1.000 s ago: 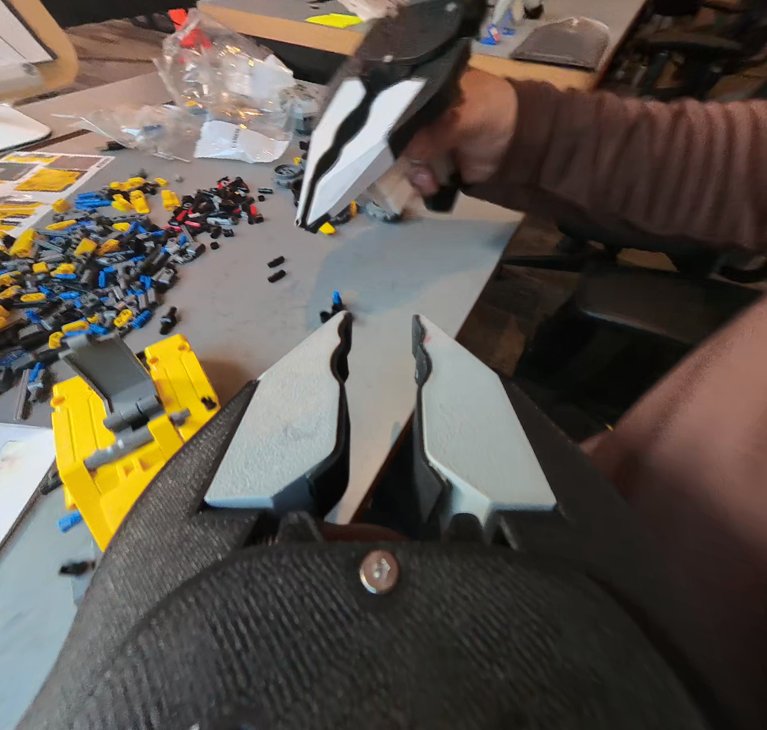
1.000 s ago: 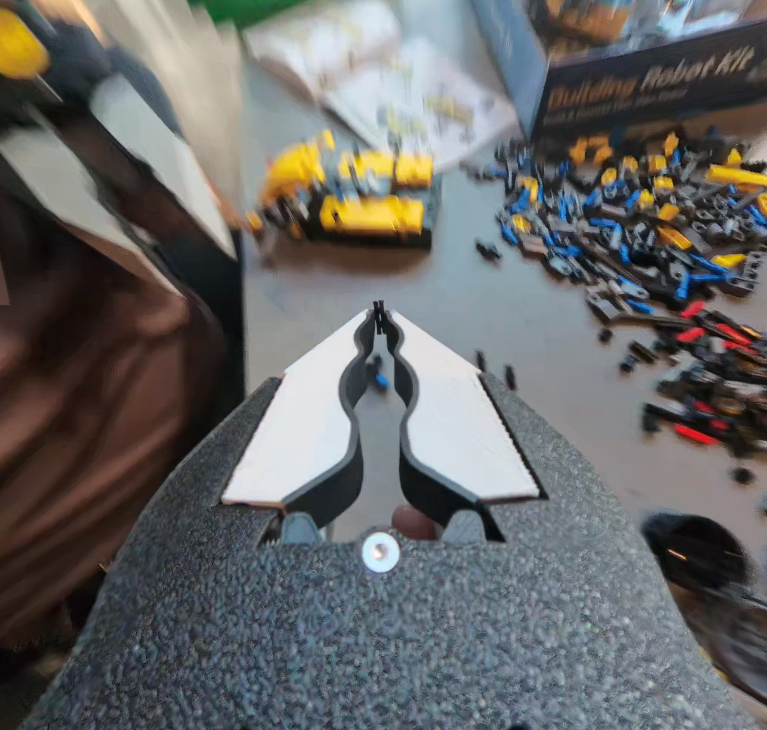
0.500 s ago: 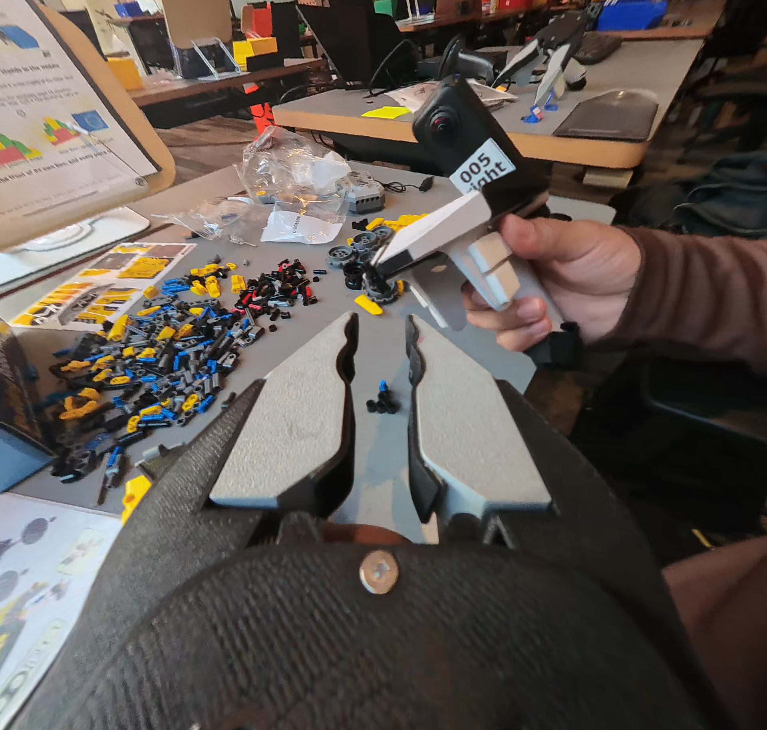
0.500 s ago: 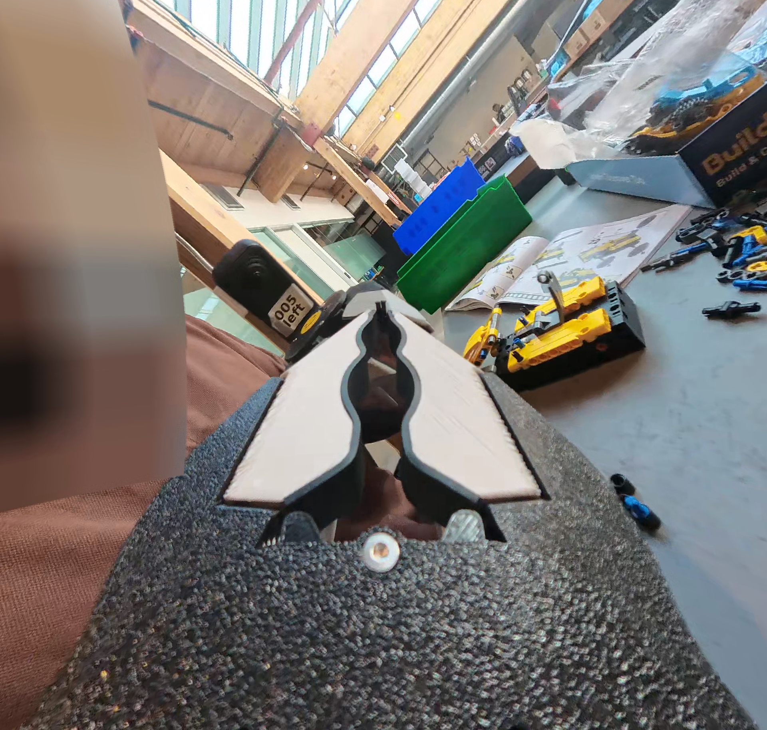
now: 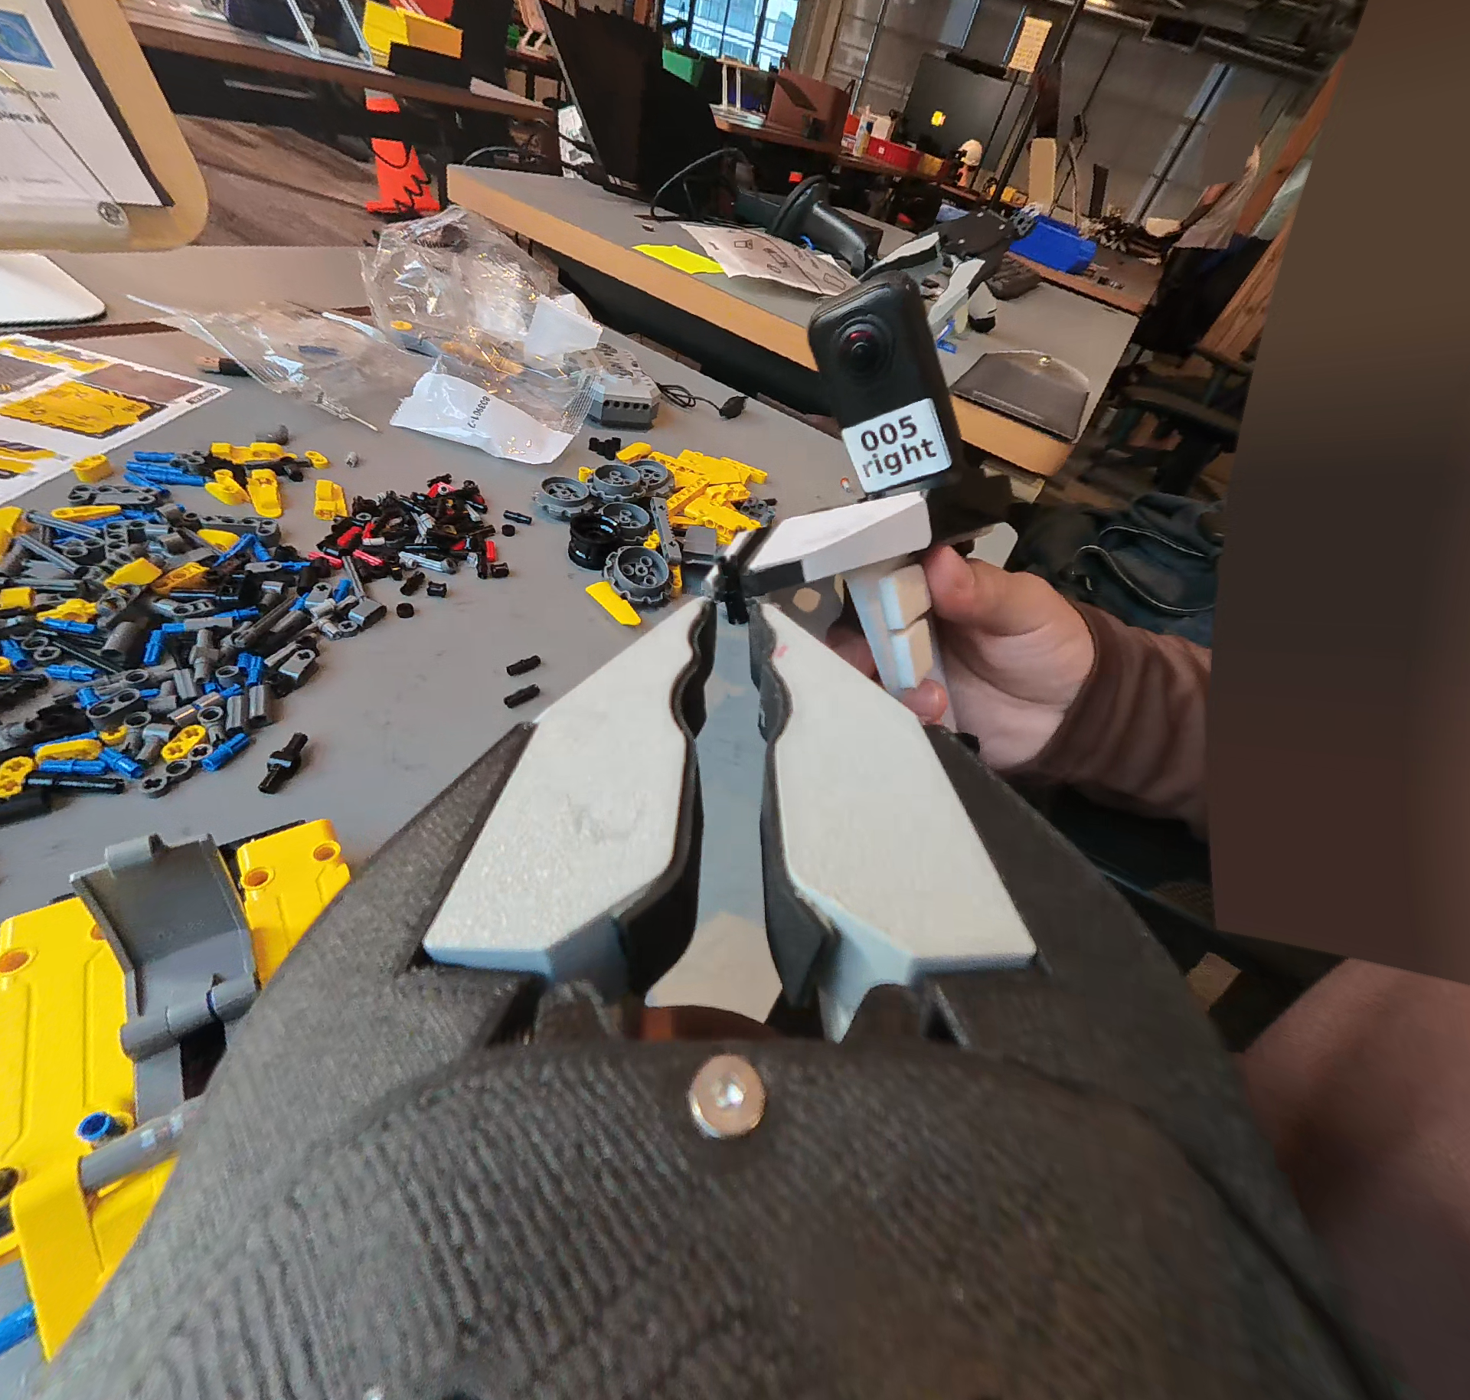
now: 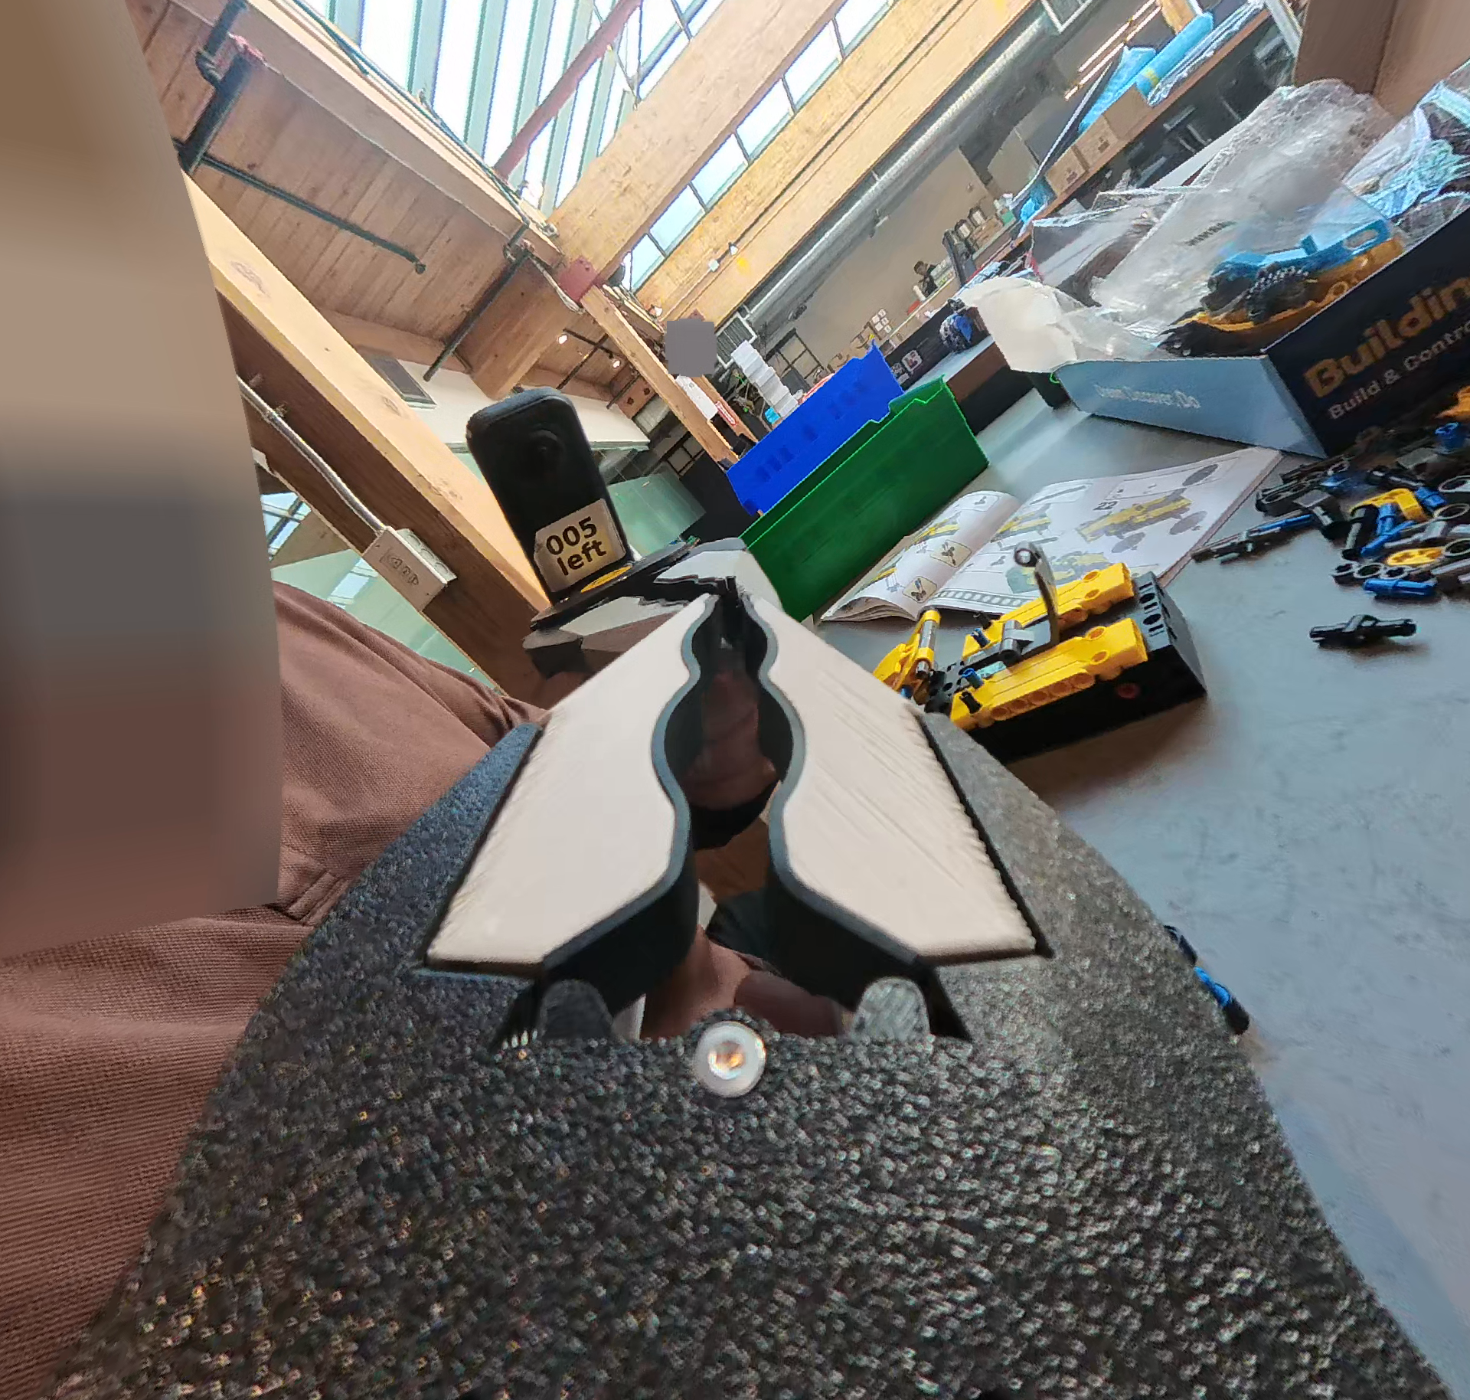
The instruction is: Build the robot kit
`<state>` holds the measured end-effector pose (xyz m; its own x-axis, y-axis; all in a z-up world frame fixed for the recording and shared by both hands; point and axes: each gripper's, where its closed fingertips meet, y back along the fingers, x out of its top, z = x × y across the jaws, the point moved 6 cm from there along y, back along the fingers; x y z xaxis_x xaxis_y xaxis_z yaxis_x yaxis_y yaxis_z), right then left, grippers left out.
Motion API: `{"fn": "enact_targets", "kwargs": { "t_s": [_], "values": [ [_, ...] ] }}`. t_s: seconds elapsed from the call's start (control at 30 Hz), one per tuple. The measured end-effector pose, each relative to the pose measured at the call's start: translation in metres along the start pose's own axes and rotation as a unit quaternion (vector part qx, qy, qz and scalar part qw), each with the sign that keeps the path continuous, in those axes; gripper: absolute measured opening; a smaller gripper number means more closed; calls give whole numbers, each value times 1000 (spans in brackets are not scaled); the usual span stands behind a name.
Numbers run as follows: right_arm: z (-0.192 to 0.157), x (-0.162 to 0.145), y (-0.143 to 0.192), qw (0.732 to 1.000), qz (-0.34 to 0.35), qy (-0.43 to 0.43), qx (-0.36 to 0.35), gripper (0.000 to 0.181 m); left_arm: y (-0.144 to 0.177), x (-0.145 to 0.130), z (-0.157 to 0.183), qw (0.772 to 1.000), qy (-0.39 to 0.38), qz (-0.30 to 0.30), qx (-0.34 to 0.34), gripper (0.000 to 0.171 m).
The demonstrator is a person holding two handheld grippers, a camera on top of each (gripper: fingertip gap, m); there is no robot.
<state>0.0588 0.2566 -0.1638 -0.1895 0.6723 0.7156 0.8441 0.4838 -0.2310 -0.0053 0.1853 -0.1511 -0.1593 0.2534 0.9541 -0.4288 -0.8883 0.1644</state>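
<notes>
My right gripper (image 6: 730, 606) is shut on a small black pin (image 5: 732, 607), held in the air above the grey table (image 5: 445, 717). It shows in the left wrist view (image 5: 725, 570) with a hand on its handle. My left gripper (image 5: 728, 612) meets it tip to tip, and its fingers have closed narrowly around the same pin. The left gripper also shows in the right wrist view (image 6: 700, 576), just behind my right fingertips. A brown sleeve is behind both.
A spread of loose black, blue, grey and yellow parts (image 5: 159, 606) covers the table's left. Grey wheels (image 5: 620, 518) and two black pins (image 5: 521, 681) lie nearer. A yellow build (image 6: 1050, 661), booklet (image 6: 1074, 518), box (image 6: 1273, 391), green bin (image 6: 867, 502) and plastic bags (image 5: 469, 327) stand around. Only a small space, under 4 cm, lies between the two pairs of fingers.
The right gripper lifted the black pin off the table and swung toward the left gripper. The left gripper rose to meet it and narrowed from open onto the pin.
</notes>
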Motion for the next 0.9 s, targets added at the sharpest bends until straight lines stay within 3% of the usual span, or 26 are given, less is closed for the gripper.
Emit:
{"fn": "enact_targets", "kwargs": {
  "t_s": [0.1, 0.4, 0.57, 0.9],
  "values": [
    [3, -2, 2, 999, -20, 33, -31, 1, -1, -6, -3, 1000, -9, -16, 9, 2],
    [2, -8, 5, 972, -117, 160, -123, 2, -5, -23, -1, 983, -156, -63, 77, 2],
    [-2, -11, 3, 968, -129, 185, -112, 2, 5, -38, -4, 988, -127, -54, 71, 2],
    [13, -14, -22, 962, -169, 189, -99, 7, 33, -43, -21, 995, -61, 23, 71, 2]
  ]
}}
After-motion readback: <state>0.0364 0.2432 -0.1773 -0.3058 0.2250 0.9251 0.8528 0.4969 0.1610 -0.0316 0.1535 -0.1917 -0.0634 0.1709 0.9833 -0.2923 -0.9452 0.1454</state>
